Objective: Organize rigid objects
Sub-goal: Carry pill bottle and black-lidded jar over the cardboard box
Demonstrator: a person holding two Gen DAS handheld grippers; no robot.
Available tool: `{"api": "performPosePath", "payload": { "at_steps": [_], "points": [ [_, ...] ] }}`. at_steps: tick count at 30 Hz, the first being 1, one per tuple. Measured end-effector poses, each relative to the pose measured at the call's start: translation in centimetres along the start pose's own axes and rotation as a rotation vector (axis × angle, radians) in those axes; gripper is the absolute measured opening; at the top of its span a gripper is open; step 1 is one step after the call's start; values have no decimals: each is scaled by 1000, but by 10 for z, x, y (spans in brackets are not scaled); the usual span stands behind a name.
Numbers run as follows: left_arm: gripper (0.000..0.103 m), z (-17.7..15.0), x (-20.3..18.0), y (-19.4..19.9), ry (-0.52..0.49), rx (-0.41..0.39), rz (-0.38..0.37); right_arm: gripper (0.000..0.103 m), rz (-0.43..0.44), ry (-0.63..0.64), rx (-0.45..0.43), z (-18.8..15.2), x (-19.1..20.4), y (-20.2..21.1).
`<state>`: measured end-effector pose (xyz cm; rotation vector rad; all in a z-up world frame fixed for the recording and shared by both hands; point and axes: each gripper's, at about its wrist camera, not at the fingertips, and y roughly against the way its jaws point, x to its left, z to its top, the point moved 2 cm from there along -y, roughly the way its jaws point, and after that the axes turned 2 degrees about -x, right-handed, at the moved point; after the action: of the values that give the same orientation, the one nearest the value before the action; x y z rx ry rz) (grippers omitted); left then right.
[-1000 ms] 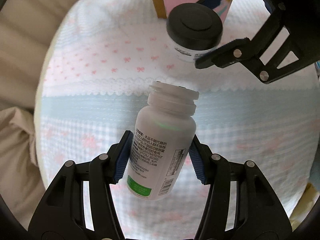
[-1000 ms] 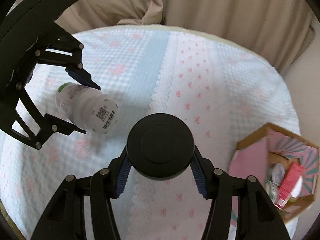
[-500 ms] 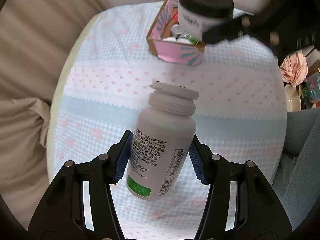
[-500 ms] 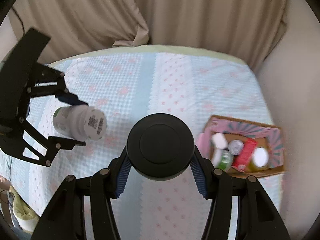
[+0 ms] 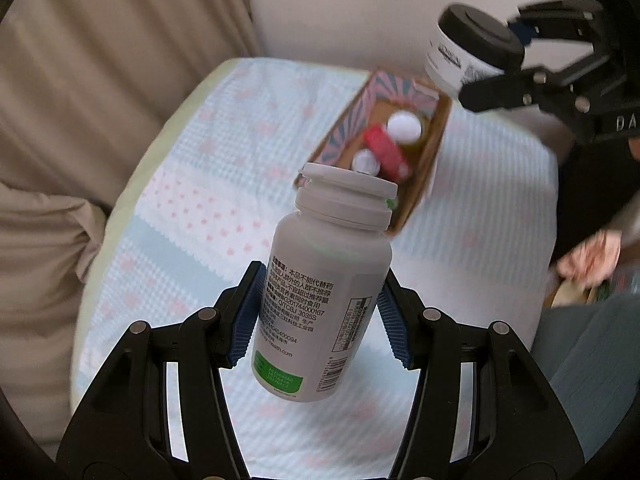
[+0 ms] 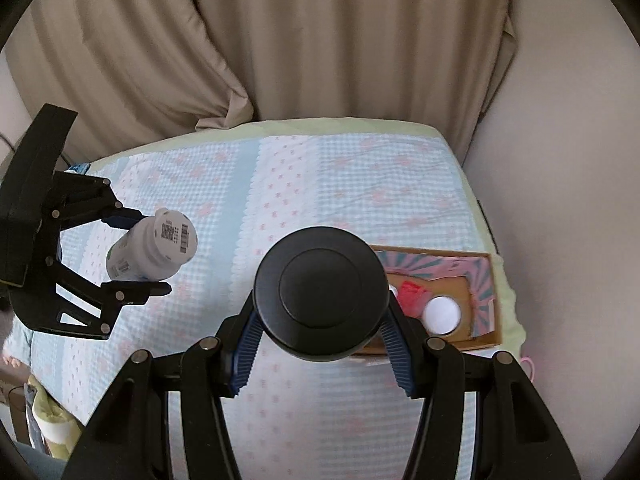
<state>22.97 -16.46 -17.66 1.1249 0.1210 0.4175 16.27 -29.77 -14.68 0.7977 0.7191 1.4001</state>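
My left gripper (image 5: 318,316) is shut on a white pill bottle (image 5: 324,280) with a white cap and green label, held in the air above the table; it also shows in the right wrist view (image 6: 154,252). My right gripper (image 6: 320,326) is shut on a white jar with a black lid (image 6: 322,294), held high near the box; it also shows in the left wrist view (image 5: 472,52). A pink and cardboard box (image 6: 482,284) on the table's right side holds white-capped bottles and a red item; it also shows in the left wrist view (image 5: 348,120).
The table carries a light blue and pink patterned cloth (image 6: 320,184). Beige curtains (image 6: 240,40) hang behind it, and a wall (image 6: 560,160) stands close to the right. Clutter (image 5: 592,256) lies off the table's edge.
Both grippers have risen well above the table with their loads. The box has come fully into both views, and the jar now hangs closer to it.
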Motion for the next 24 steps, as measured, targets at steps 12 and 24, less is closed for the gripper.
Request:
{"api": "performPosePath", "payload": {
  "at_steps": [12,24],
  "points": [
    [52,106,-60,-89,134,26,-58,52,-12,-15,55,0,-138,-29],
    [52,126,-63,-197,244,159,-65,52,-29,-118,167,-8,-217,-118]
  ]
}}
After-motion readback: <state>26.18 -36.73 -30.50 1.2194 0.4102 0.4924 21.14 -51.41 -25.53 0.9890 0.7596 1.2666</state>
